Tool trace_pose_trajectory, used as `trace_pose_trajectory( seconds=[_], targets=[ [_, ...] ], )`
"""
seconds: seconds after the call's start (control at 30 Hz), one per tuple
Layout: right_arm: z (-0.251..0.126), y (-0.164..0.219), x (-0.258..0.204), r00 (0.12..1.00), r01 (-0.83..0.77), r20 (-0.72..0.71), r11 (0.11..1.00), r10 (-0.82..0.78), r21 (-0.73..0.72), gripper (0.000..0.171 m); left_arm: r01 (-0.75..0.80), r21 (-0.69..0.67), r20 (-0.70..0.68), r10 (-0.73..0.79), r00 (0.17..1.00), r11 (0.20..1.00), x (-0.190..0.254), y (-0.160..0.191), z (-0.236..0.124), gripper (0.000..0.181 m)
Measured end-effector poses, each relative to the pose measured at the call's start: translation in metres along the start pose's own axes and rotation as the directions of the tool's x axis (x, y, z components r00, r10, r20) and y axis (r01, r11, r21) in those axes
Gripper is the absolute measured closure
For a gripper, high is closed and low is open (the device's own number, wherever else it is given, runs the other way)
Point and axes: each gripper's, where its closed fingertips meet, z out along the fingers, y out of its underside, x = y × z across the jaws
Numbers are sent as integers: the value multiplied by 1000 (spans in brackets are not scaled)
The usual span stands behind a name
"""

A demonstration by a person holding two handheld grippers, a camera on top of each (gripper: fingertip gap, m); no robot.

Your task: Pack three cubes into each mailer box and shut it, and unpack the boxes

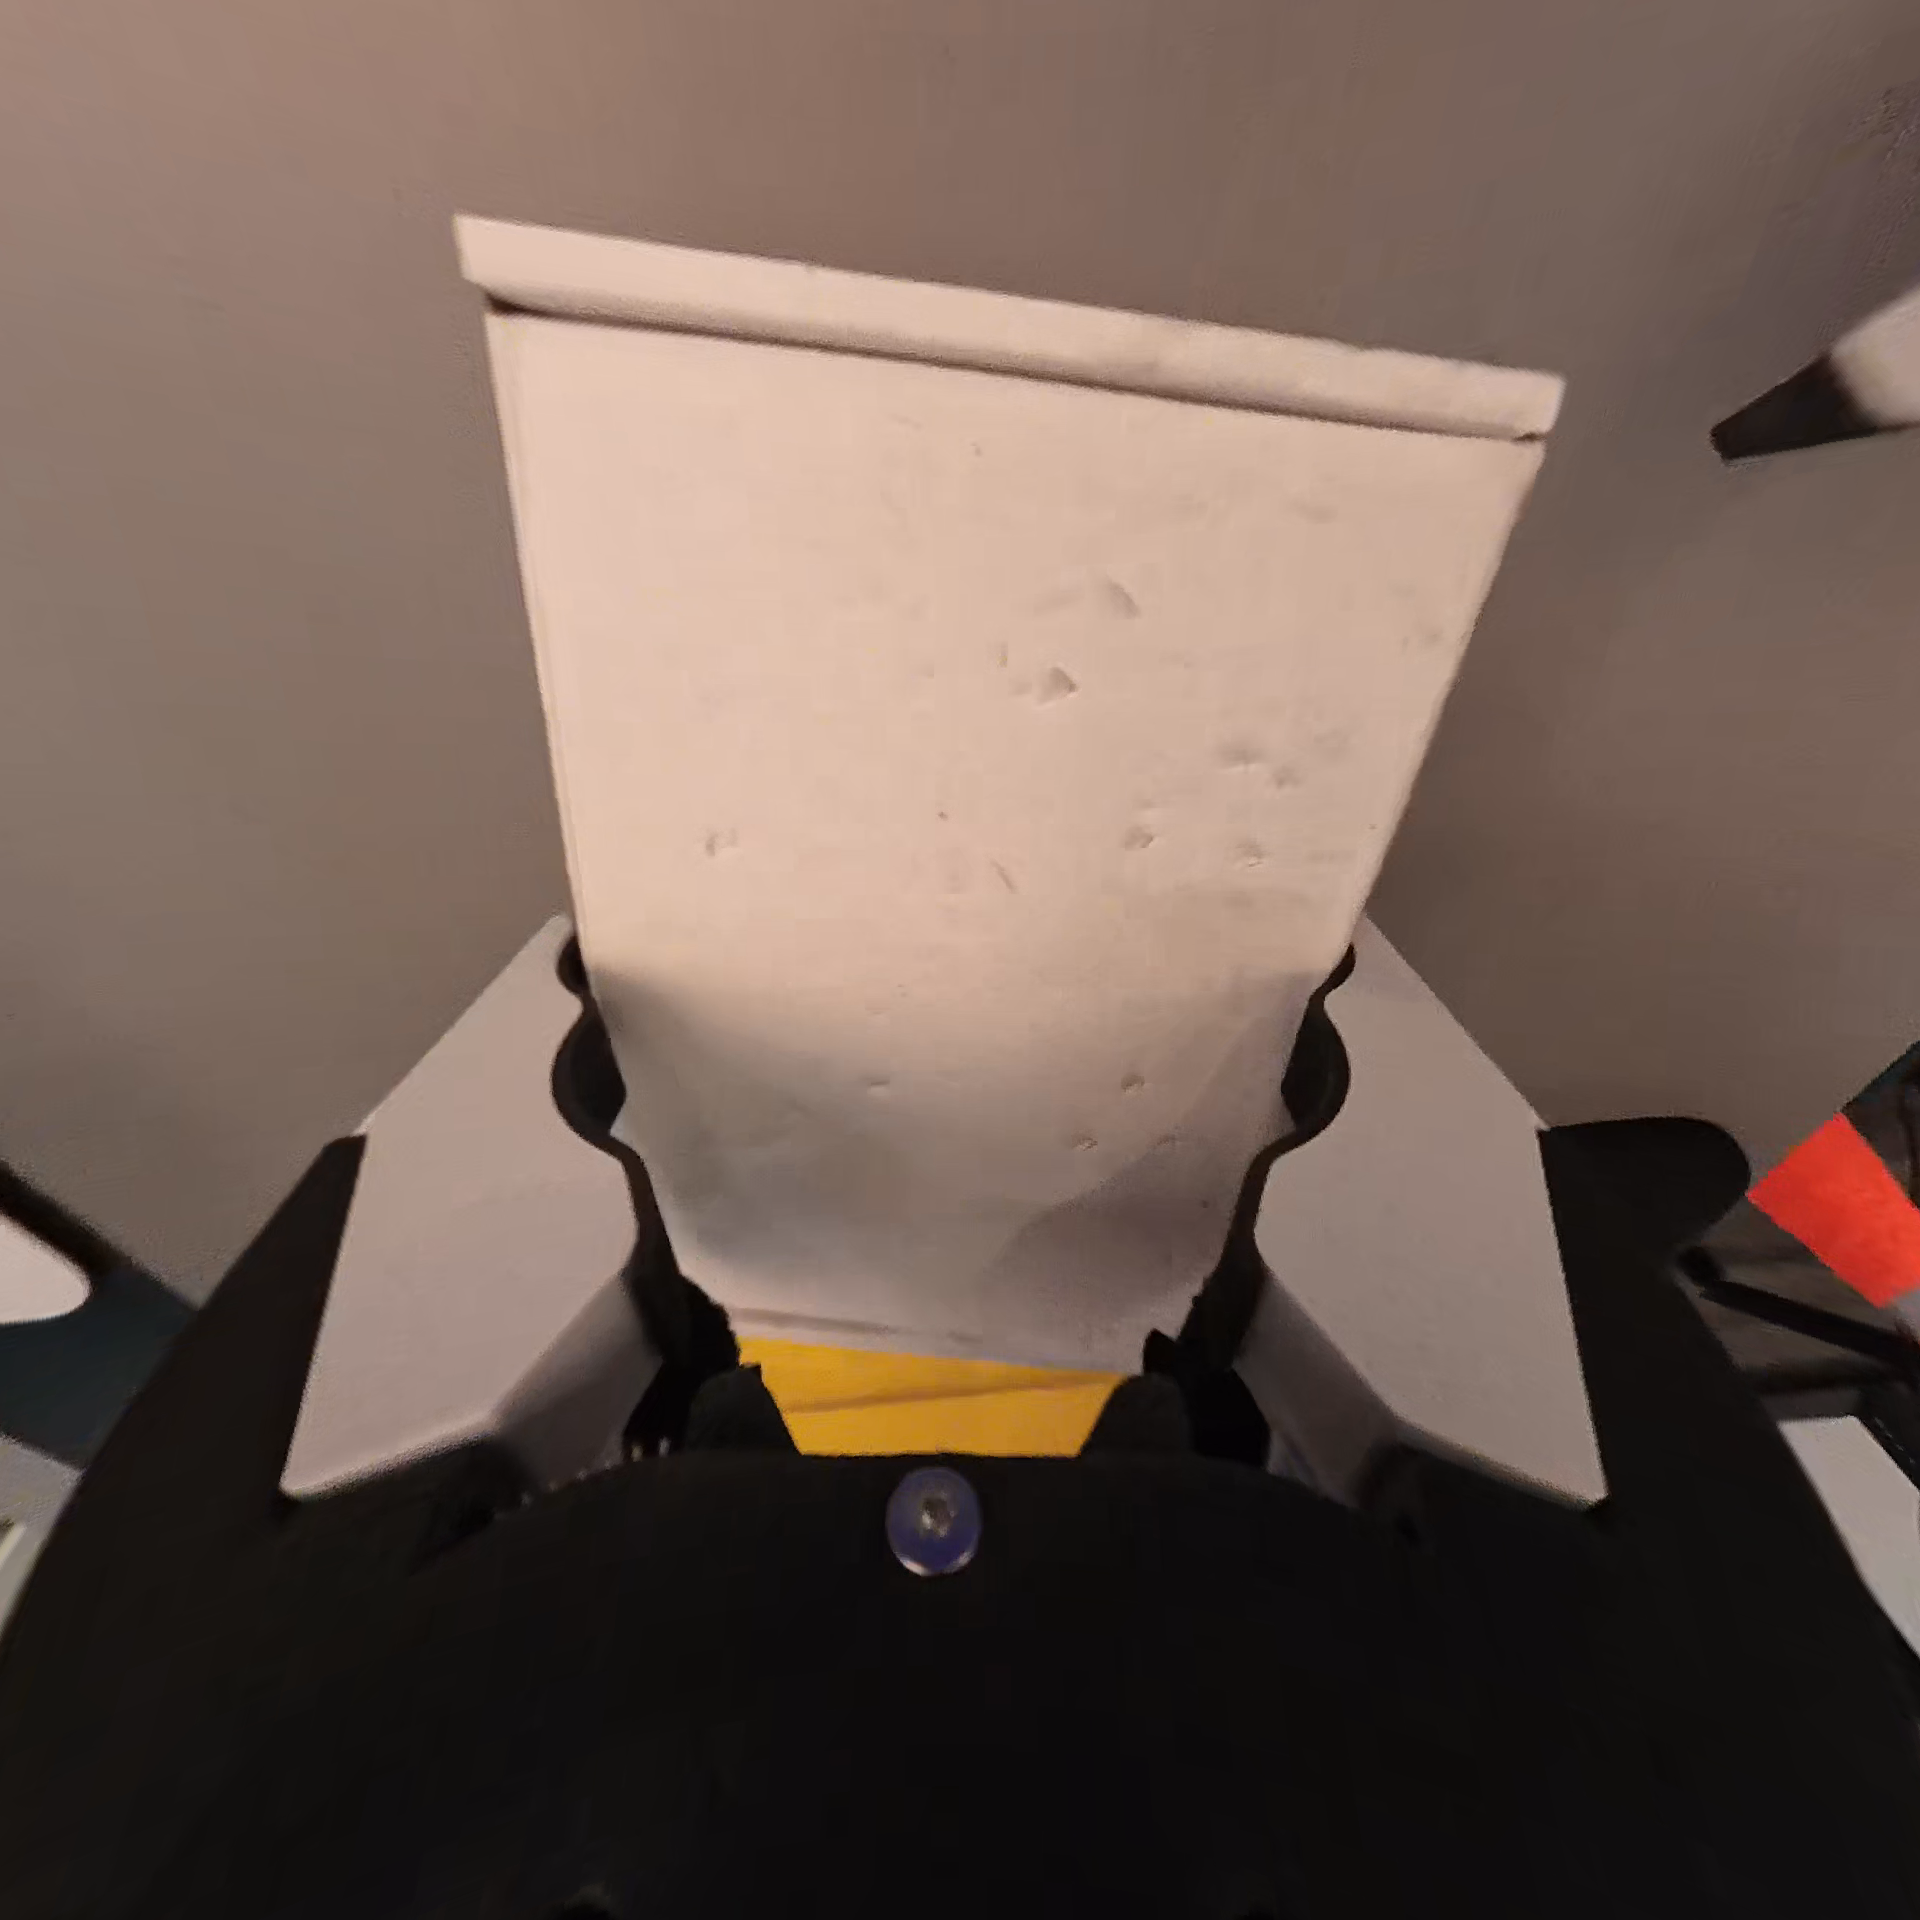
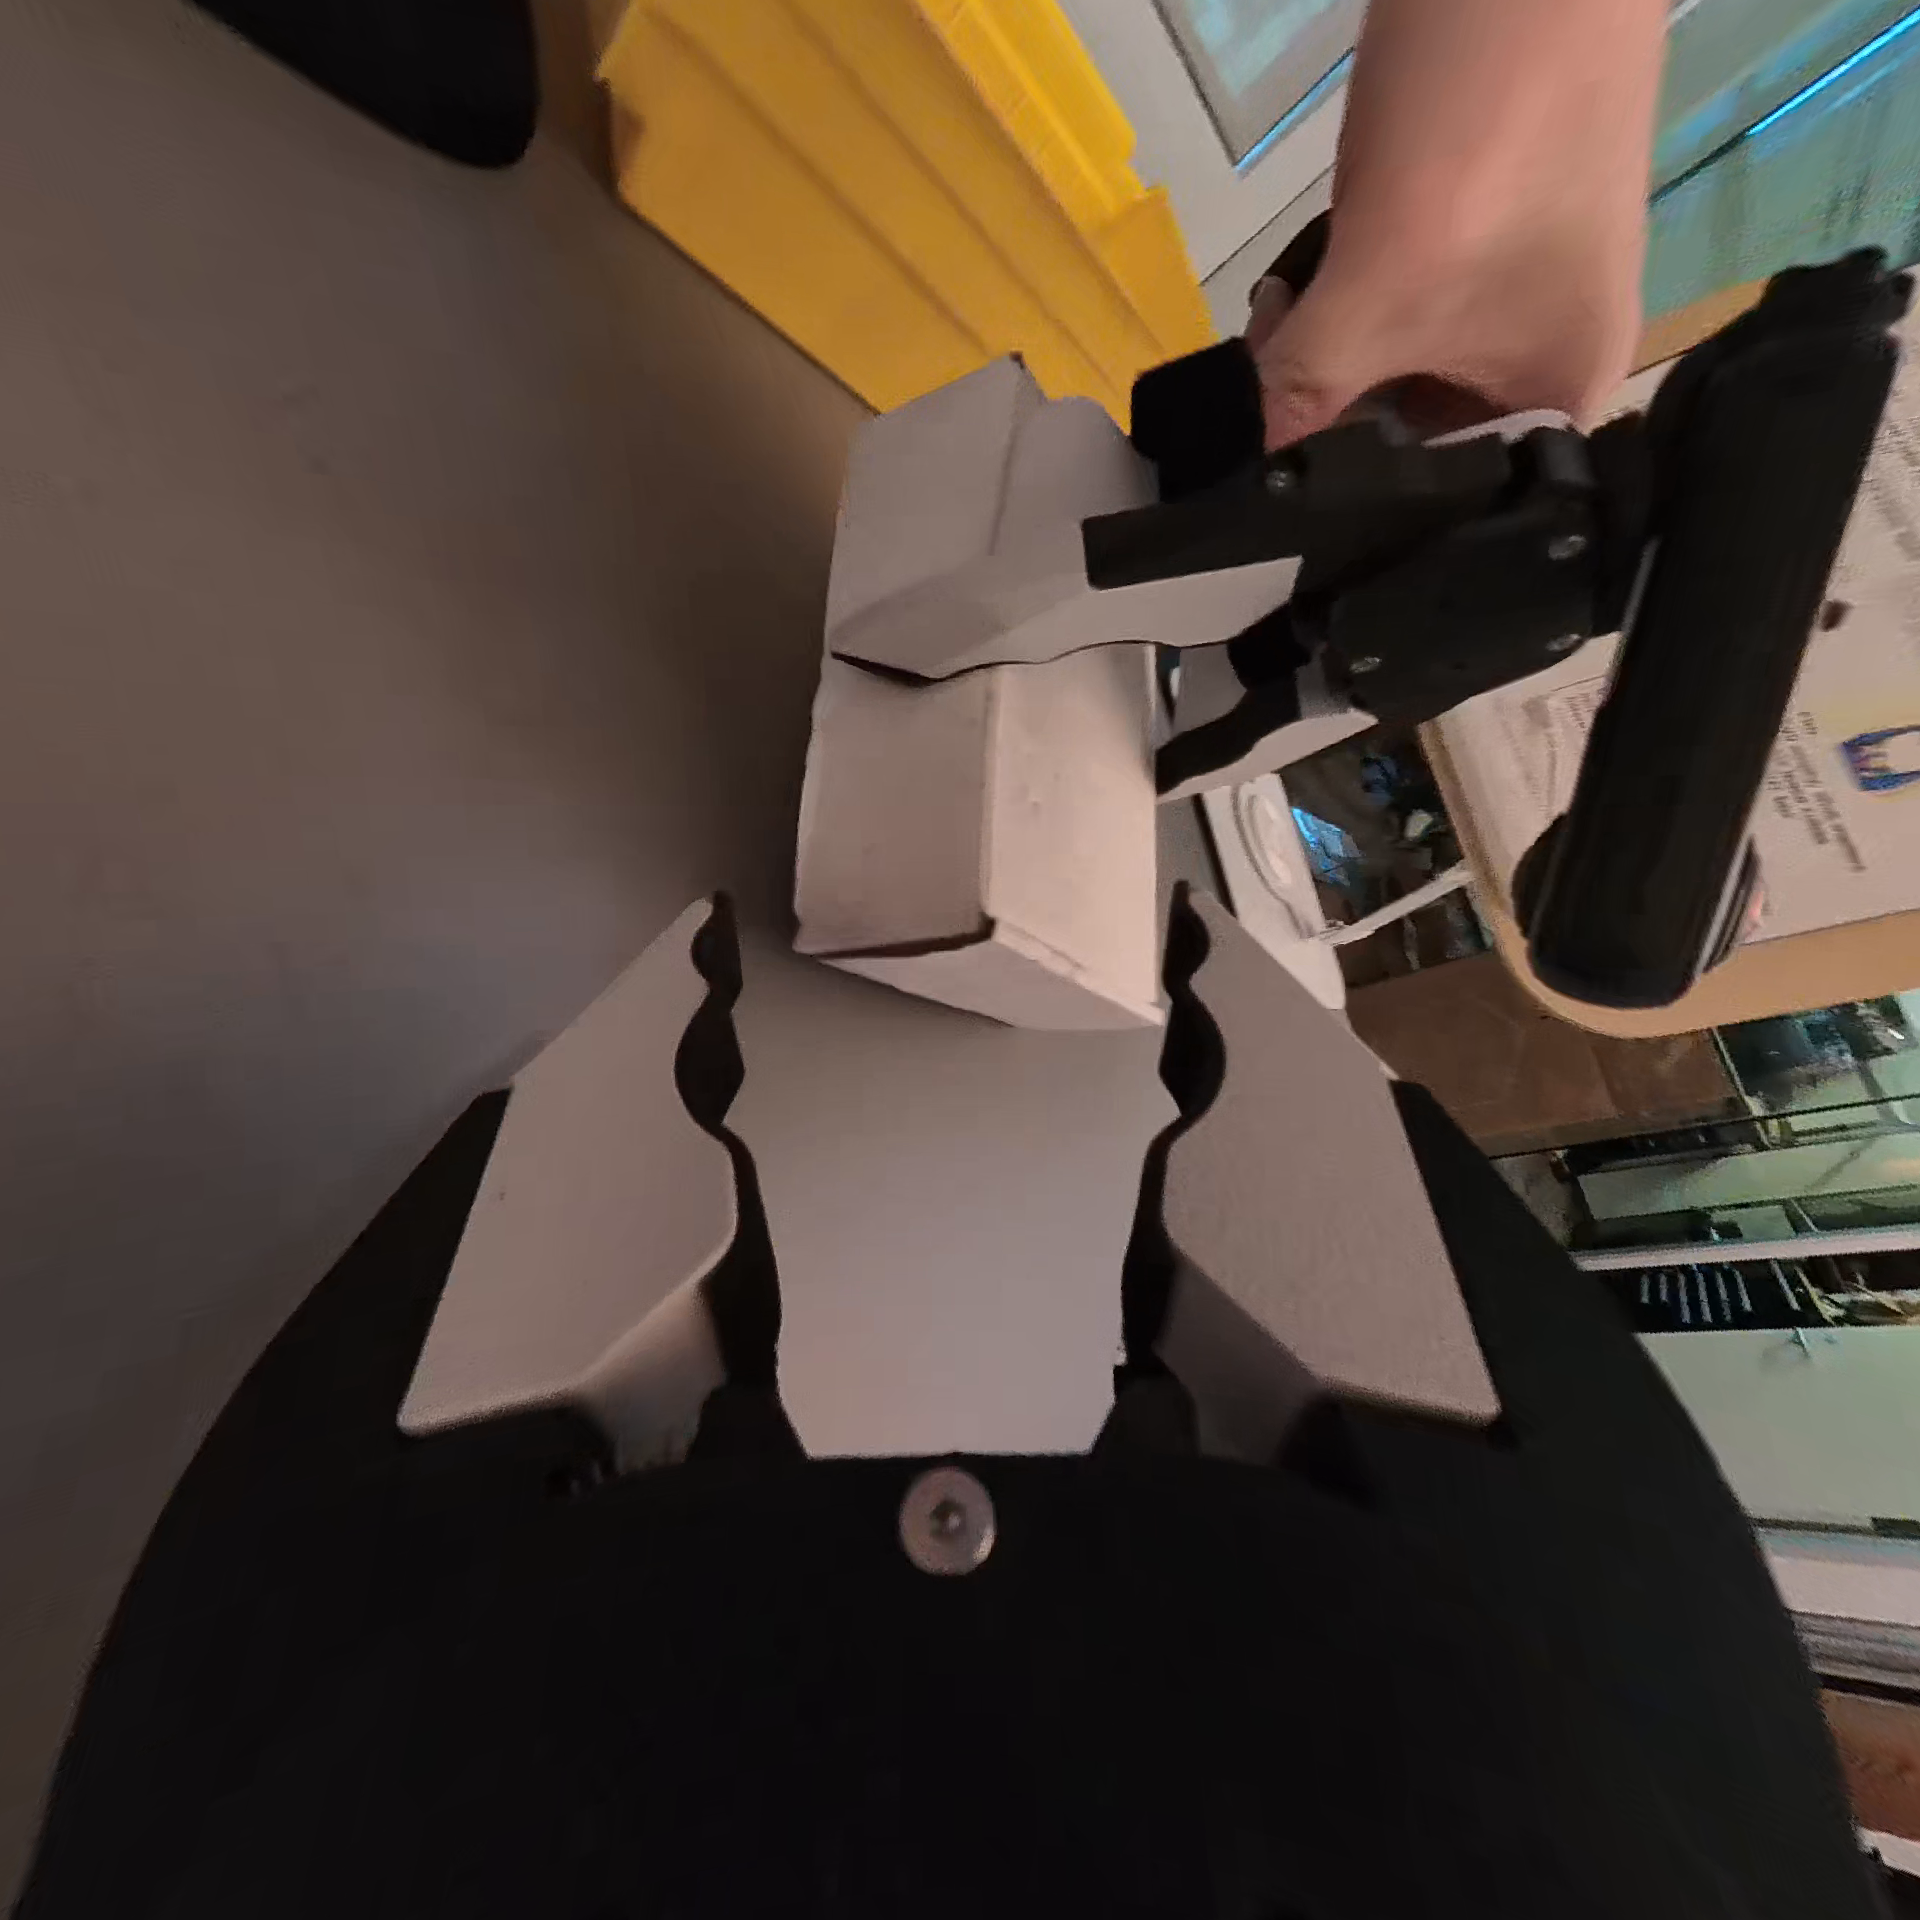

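A closed white mailer box fills the gap between the fingers of my left gripper, which is shut on its sides. The box face is dented and its lid edge lies at the far end. In the right wrist view the same box rests tilted on the grey table, with the left gripper clamped on it from the right, held by a hand. My right gripper is open and empty, its fingertips just short of the box's near edge. No cubes are visible.
A yellow ribbed bin stands right behind the box and shows under it in the left wrist view. A black object lies at the table's far left. Another white item lies to the far right. Orange tape is at the right.
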Motion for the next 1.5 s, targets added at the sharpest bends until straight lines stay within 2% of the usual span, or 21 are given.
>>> trace_pose_trajectory(
  seconds=[0.17,0.3,0.5,0.63,0.67,0.73,0.87,0.97,1.03,1.13,1.17,1.2,1.27,1.37,1.5],
  targets=[
    [9,12,-15,998,14,63,999,-10,-51,86,3,5,-42,-3,999,1000,7,-7,12,50],
    [13,16,-22,996,25,92,997,-18,-71,83,36,61,-88,-31,996,998,13,-15,10,50],
    [18,12,-11,991,130,-9,986,-132,-104,78,89,135,-155,-68,986,987,20,-27,6,50],
    [26,22,-12,981,186,-15,964,-192,-191,78,154,187,-286,-96,953,970,40,-44,-1,50],
    [27,25,-9,974,211,-32,952,-223,-221,81,165,197,-298,-101,949,967,41,-47,-1,50],
    [24,30,-3,966,234,-46,935,-255,-265,98,166,227,-272,-101,957,960,40,-52,-2,50],
    [17,42,-1,975,201,-28,932,-220,-302,100,207,396,-236,-118,964,895,38,-60,-10,52],
    [14,49,2,978,190,-18,929,-206,-317,101,198,599,-173,-117,978,775,42,-60,-31,47],
    [13,49,3,983,170,-17,934,-185,-314,101,155,719,-77,-143,987,677,46,-54,-48,47],
    [12,49,4,986,152,-18,939,-166,-307,102,61,851,29,-161,987,522,68,-47,-67,42],
    [12,49,4,986,151,-18,940,-164,-306,102,10,869,97,-190,977,495,69,-43,-67,41],
    [12,49,5,987,148,-18,941,-161,-304,102,-48,875,174,-221,960,481,69,-39,-65,36],
    [13,49,6,988,137,-20,943,-150,-304,102,-155,861,317,-273,908,484,64,-33,-57,41],
    [12,48,8,992,109,-26,951,-122,-289,102,-190,825,378,-269,886,531,63,-35,-37,42],
    [9,49,8,995,96,-5,957,-101,-275,102,-274,739,529,-278,801,615,44,-37,-16,57]
  ],
)
